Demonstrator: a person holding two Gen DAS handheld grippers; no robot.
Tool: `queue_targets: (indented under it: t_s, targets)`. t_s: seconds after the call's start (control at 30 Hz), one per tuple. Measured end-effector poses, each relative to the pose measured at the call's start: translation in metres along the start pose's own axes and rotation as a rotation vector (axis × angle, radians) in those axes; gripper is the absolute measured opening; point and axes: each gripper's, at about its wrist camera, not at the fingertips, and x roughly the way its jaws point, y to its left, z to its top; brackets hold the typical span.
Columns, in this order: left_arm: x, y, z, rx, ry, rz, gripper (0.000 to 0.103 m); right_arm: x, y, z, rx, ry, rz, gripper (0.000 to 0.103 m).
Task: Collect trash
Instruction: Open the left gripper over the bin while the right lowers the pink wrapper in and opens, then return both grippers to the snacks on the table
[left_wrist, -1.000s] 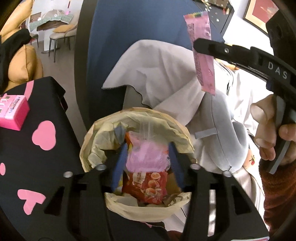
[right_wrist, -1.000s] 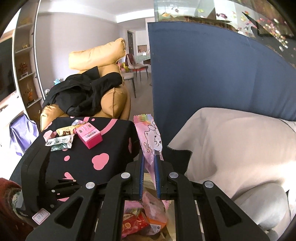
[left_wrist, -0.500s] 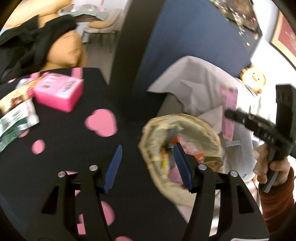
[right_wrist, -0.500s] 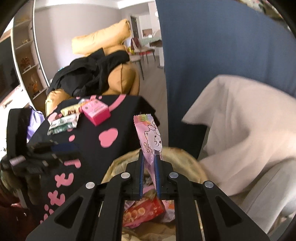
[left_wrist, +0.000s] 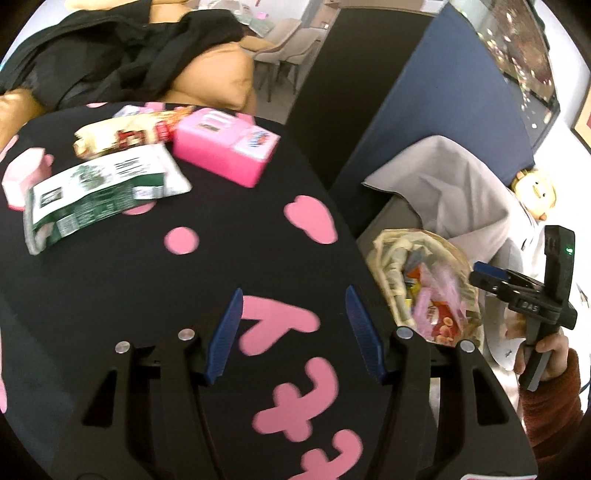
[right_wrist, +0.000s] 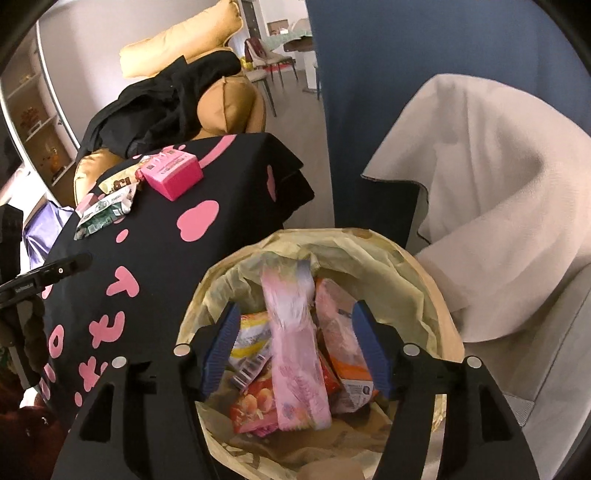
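Since a second ago the right gripper (right_wrist: 293, 334) has come down over the bin (right_wrist: 439, 306) and its jaws have just opened; the long pink wrapper (right_wrist: 295, 354) it was pinching now lies loose in the bin on the other wrappers, between the fingers but clear of both pads. Meanwhile the left gripper (left_wrist: 293, 330) has swung from over the bin to the black tablecloth (left_wrist: 221, 229), likely for the next pickup. Its jaws stand partly open, nothing between them. Remaining trash sits at the cloth's far end: green-and-white packet (left_wrist: 99, 192), pink box (left_wrist: 225, 151), a snack wrapper (left_wrist: 125, 134) behind them. Bin sits just beside the table edge, so drops stay short.
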Motion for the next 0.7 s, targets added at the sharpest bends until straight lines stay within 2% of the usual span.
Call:
queue_targets:
  t_s: [0.2,0.43,0.57,0.63,0.7]
  targets:
    - [-0.016,0.041,-0.007,-0.066,-0.029,0.053,0.055,-0.004,0.015,0.011,-0.023,-0.015,0.035,0.06]
    - [-0.038,0.098,-0.013,-0.112,-0.083,0.148,0.055,-0.005,0.067,0.031,-0.131,-0.058,0.094,0.06]
    - [-0.049,0.12,-0.002,-0.076,-0.112,0.198,0.055,0.011,0.099,0.047,-0.156,-0.024,0.172,0.06]
    - [-0.054,0.125,0.011,-0.035,-0.139,0.185,0.055,0.022,0.119,0.056,-0.191,-0.018,0.201,0.06]
    - [-0.055,0.125,0.029,0.043,-0.164,0.166,0.055,0.034,0.139,0.067,-0.234,-0.041,0.187,0.06]
